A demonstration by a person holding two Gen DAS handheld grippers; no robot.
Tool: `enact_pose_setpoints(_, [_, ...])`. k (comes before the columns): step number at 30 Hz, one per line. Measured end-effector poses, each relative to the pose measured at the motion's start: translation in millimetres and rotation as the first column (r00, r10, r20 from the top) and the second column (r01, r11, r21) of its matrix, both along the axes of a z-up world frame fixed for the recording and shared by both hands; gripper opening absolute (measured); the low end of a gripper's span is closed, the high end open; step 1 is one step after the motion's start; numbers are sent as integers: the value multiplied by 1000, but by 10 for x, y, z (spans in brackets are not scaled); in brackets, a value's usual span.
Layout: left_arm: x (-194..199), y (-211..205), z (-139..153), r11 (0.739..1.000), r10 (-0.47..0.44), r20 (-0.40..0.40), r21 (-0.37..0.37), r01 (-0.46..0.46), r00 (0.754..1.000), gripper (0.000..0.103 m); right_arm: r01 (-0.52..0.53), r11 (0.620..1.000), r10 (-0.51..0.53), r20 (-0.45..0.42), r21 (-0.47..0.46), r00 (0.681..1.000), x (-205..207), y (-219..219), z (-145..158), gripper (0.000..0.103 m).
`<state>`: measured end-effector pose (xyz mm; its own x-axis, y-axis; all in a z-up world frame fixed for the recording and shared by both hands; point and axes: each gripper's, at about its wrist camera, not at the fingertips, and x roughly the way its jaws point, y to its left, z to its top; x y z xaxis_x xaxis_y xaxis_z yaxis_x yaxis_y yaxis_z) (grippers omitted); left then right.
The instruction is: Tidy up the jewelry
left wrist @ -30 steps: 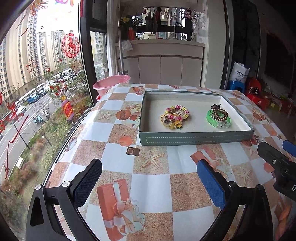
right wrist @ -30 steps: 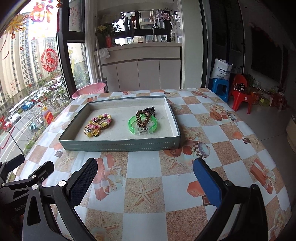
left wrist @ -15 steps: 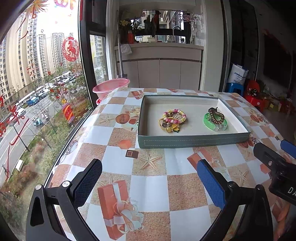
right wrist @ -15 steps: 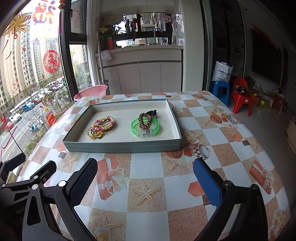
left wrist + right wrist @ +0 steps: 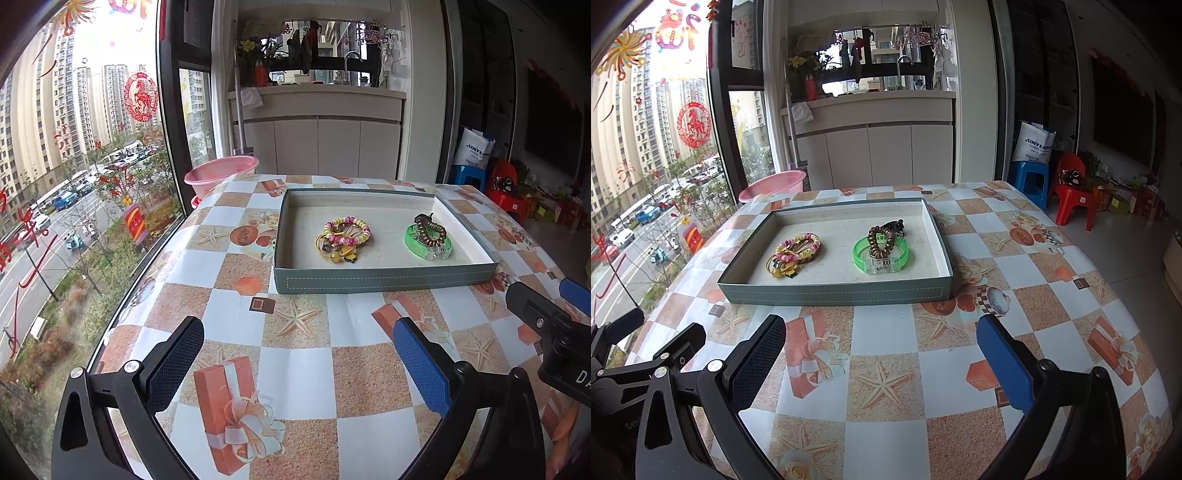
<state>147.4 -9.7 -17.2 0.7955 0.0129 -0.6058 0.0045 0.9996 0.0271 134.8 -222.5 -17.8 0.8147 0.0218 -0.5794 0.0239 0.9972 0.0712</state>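
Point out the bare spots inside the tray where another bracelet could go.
Inside the tray, bare floor lies between the beaded bracelet pile and the green bangle, plus the strip along the far wall. The right end is crowded: a brown coil tie lies on the bangle, with a dark clip behind.

The tablecloth [image 5: 886, 343] is a checkerboard of white and sandy-orange squares printed with starfish, orange gift boxes and flowers. On it sits a grey-green tray [image 5: 834, 293] with a pale dashed stitch line and a cream lining. Inside, toward nine o'clock, lies a beaded bracelet [image 5: 798, 247] of pink, yellow and white; toward three o'clock, a translucent bright-green bangle [image 5: 862, 254] carries a brown coil hair tie [image 5: 881, 242]. At eleven o'clock beyond the table stands a pink basin [image 5: 774, 184].
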Motion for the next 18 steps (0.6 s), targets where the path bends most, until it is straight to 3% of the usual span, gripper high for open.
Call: enact_pose_setpoints(18, [-10,-1,0,1000,-3,-4,-3,3,1000,103,0,1000,0,0,1,1000,-6,3,0,103])
